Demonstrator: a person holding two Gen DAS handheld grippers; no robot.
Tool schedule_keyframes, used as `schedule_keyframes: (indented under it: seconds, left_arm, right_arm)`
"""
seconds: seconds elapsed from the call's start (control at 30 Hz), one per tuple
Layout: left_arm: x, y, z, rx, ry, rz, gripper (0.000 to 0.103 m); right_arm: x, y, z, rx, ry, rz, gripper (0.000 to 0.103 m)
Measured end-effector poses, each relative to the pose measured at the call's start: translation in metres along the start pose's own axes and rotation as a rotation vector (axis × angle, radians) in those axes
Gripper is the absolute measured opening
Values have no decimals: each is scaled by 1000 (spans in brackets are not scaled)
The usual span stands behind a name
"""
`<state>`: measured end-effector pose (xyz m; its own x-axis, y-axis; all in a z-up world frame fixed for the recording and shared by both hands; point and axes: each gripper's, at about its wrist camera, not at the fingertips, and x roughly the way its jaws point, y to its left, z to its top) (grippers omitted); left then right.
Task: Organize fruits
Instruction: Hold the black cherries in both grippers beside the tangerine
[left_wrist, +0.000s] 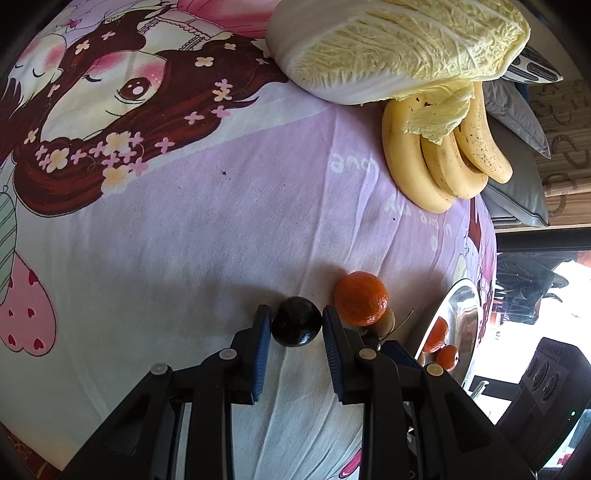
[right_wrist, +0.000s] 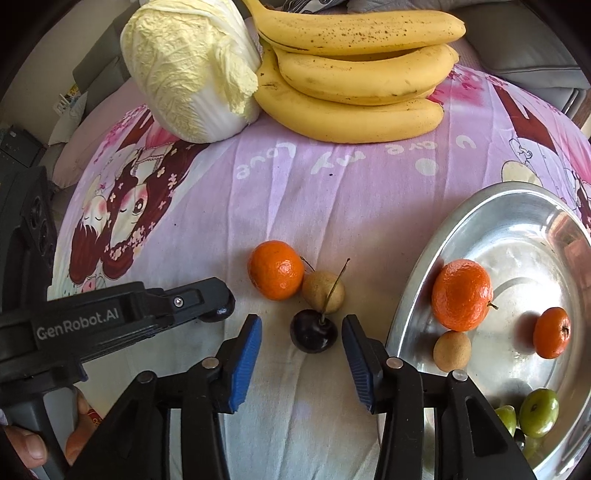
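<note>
My left gripper (left_wrist: 297, 314) is shut on a dark cherry (left_wrist: 295, 328) just above the pink printed sheet; in the right wrist view it (right_wrist: 221, 304) comes in from the left with the dark fruit at its tip. My right gripper (right_wrist: 301, 328) is open around a second dark cherry (right_wrist: 313, 332) with a stem, which lies on the sheet with a gap to each blue pad. Just beyond it lie a mandarin (right_wrist: 276, 269) and a small tan fruit (right_wrist: 324, 291). A steel plate (right_wrist: 436, 240) at the right holds two mandarins, a tan fruit and green fruits.
A bunch of bananas (right_wrist: 354, 74) and a napa cabbage (right_wrist: 188, 70) lie at the far side of the sheet. Grey cushions sit behind them. A person's hand (right_wrist: 26, 446) holds the left gripper's handle at the lower left. The sheet's edge falls away past the plate.
</note>
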<state>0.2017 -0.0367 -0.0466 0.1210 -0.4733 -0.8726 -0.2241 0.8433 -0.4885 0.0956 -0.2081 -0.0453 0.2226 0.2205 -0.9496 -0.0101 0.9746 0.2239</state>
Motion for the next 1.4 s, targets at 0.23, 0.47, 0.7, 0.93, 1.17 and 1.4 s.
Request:
schedule_keyframes:
  seconds: [0.23, 0.47, 0.7, 0.93, 1.17, 1.4]
  left_arm:
    - [2, 2, -1, -1, 8, 7, 29]
    - [10, -5, -2, 4, 6, 22, 29]
    - [14, -12, -1, 28, 5, 47, 29]
    - [15, -15, -2, 44, 1, 62, 30]
    - [15, -17, -2, 52, 2, 65, 30]
    - [16, -17, -2, 51, 1, 66, 30]
  right_arm:
    - [10, 4, 2, -17, 3, -38, 49]
    - [14, 5, 1, -25, 3, -67, 42]
    - [10, 4, 3, -11, -16, -65, 32]
    - [11, 3, 2, -11, -5, -64, 32]
    - [14, 4, 1, -16, 6, -78, 32]
    - [16, 4, 1, -19, 6, -84, 33]
